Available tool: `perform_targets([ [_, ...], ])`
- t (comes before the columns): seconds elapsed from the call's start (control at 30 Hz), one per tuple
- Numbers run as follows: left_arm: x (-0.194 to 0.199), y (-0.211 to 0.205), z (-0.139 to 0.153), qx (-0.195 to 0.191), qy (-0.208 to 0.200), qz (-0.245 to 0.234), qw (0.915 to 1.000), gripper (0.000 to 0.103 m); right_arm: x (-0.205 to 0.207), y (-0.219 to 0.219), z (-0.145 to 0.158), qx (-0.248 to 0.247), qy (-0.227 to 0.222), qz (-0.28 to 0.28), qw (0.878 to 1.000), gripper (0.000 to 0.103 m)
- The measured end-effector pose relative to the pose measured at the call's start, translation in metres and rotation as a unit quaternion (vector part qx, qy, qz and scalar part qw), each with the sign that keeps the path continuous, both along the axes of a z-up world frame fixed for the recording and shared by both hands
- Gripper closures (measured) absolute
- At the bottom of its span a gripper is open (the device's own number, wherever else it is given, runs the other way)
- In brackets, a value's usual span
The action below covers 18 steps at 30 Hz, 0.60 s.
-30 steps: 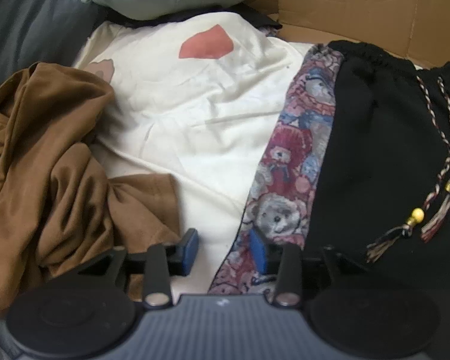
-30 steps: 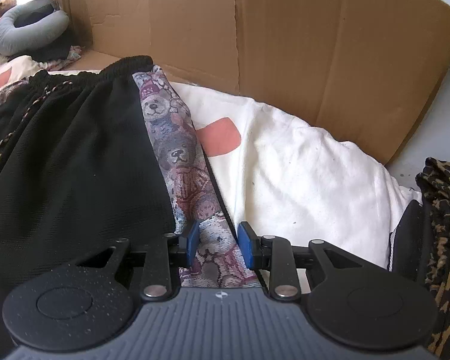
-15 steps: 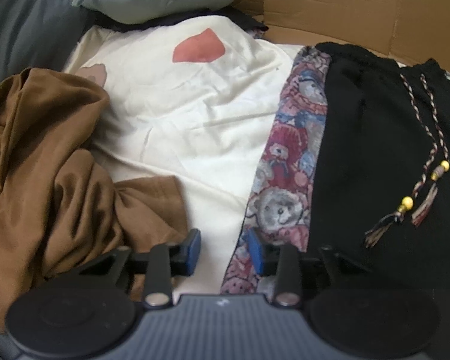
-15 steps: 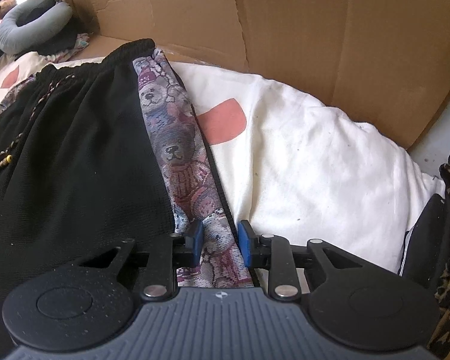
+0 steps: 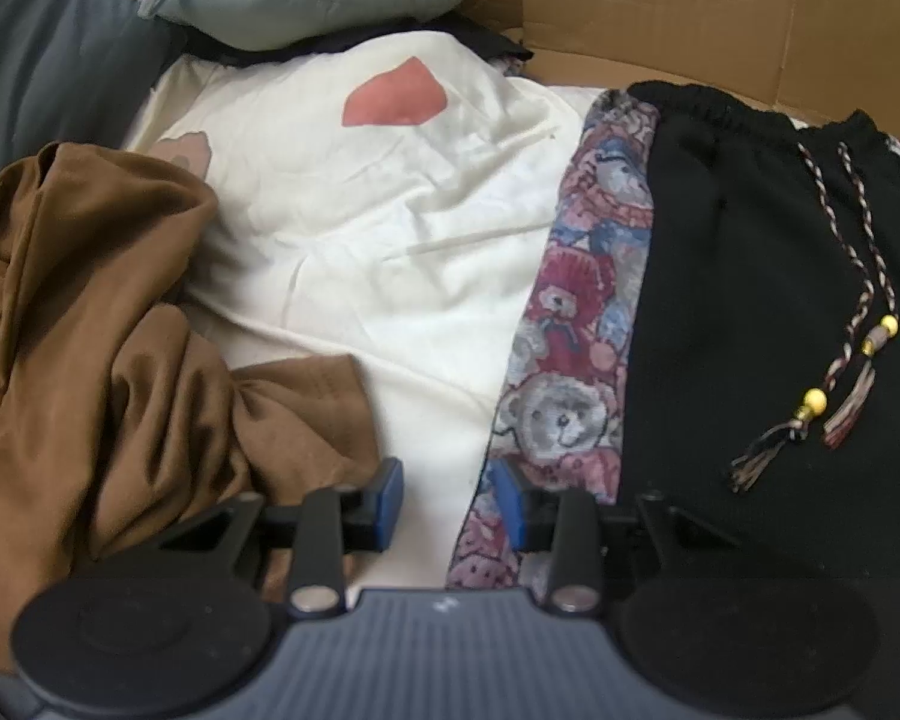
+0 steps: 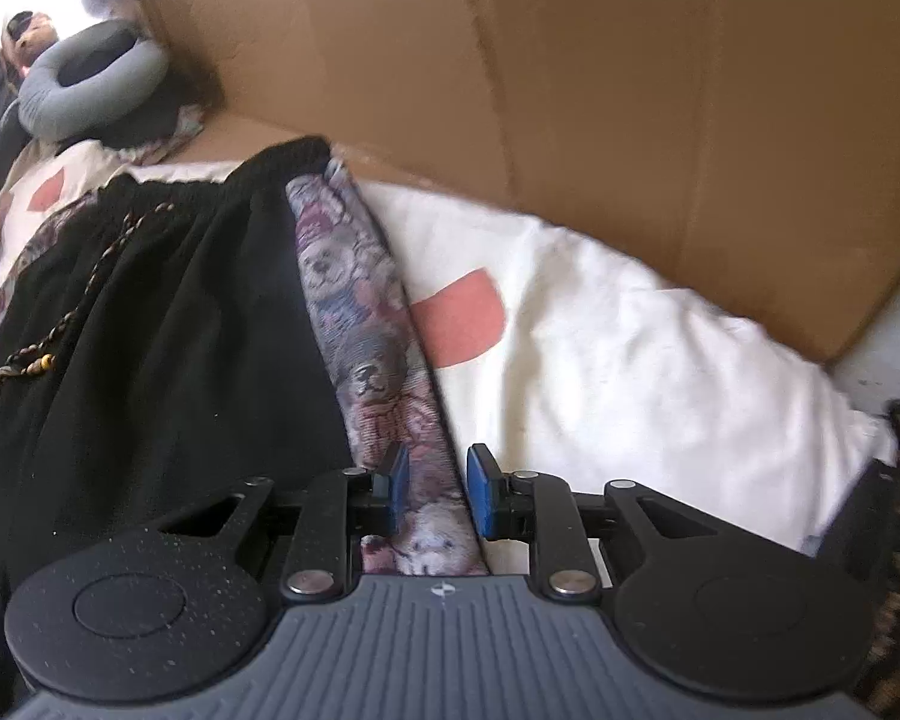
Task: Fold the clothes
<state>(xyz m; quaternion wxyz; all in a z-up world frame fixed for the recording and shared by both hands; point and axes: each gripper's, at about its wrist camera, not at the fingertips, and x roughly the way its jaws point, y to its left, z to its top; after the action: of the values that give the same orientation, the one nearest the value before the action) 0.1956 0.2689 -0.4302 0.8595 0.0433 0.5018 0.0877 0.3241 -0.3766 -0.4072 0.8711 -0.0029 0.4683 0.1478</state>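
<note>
1. Left gripper (image 5: 445,501) sits at lower centre of my left wrist view, its 2 blue pads wide apart over cream bedding (image 5: 390,240), gripping nothing.
2. Right gripper (image 6: 437,491) has its pads parted around the teddy-print strip (image 6: 354,324); I cannot tell if they touch it.
3. Black pants (image 5: 750,300) fill the right side, drawstring (image 5: 846,324) on top.
4. Brown garment (image 5: 90,330) lies crumpled at left.

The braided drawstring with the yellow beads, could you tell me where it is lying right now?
In the left wrist view the braided drawstring lies on the black garment at the right, running from its waistband towards the camera, right of the teddy-bear strip.
</note>
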Motion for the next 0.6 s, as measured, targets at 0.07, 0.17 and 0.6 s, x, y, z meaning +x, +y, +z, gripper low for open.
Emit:
perform_targets([
  [0.07,0.000,-0.001,0.000,0.006,0.002,-0.005,1.0000,0.066,0.005,0.002,-0.006,-0.011,0.008,0.011,1.000,0.075],
  [0.17,0.000,-0.003,0.000,0.013,0.004,-0.015,0.9998,0.066,0.009,-0.003,-0.009,-0.003,0.014,0.023,1.000,0.075],
  [0.6,0.003,0.000,0.001,0.008,0.004,-0.008,0.9999,0.066,0.001,-0.028,-0.016,0.044,0.066,0.013,0.997,0.089],
])
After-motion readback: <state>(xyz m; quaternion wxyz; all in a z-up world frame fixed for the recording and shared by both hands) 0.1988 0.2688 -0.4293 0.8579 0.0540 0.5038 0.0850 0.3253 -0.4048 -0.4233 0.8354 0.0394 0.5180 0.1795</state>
